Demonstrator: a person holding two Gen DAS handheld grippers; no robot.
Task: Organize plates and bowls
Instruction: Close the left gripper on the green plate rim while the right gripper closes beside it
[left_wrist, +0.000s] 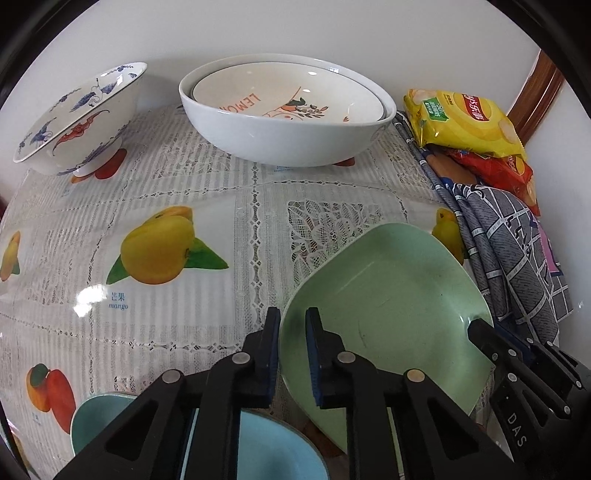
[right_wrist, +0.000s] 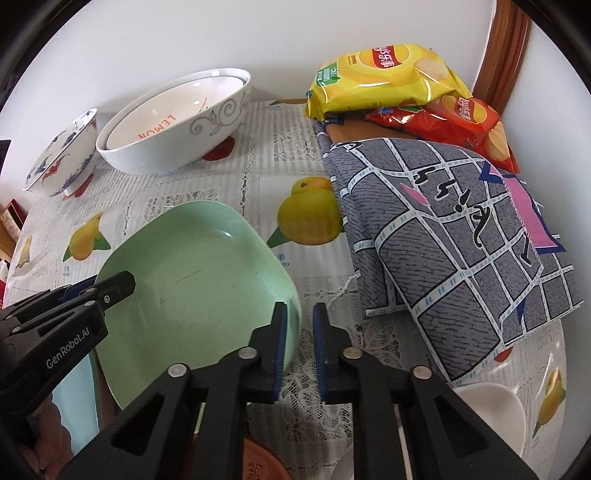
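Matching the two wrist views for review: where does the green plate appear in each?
Left wrist view: green plate lower right, left gripper on its near-left rim.
Right wrist view: green plate lower left, right gripper on its right rim.
Shared landmark: white bowl with "LEMON" dish inside.

From my seat I see a pale mint-green plate (left_wrist: 391, 295), plain but for faint dark scuffs. My grippers are black with blue pads (right_wrist: 279, 343). The tablecloth (left_wrist: 166, 192) is white lace-patterned with printed yellow mangoes, green leaves and red-orange fruit. The big bowl (right_wrist: 173, 125) is white with grey scrollwork outside; the dish nested in it (left_wrist: 288, 94) is cream with orange lettering and a small orange-and-green sprig. The footed bowl (left_wrist: 77, 118) is white with blue birds and red motifs. One snack bag (right_wrist: 384, 74) is yellow with a red logo, the other (right_wrist: 461, 122) red-orange. The folded cloth (right_wrist: 458, 236) is grey with a white grid and pink patches. A light-blue bowl (left_wrist: 266, 450) sits at the near edge.
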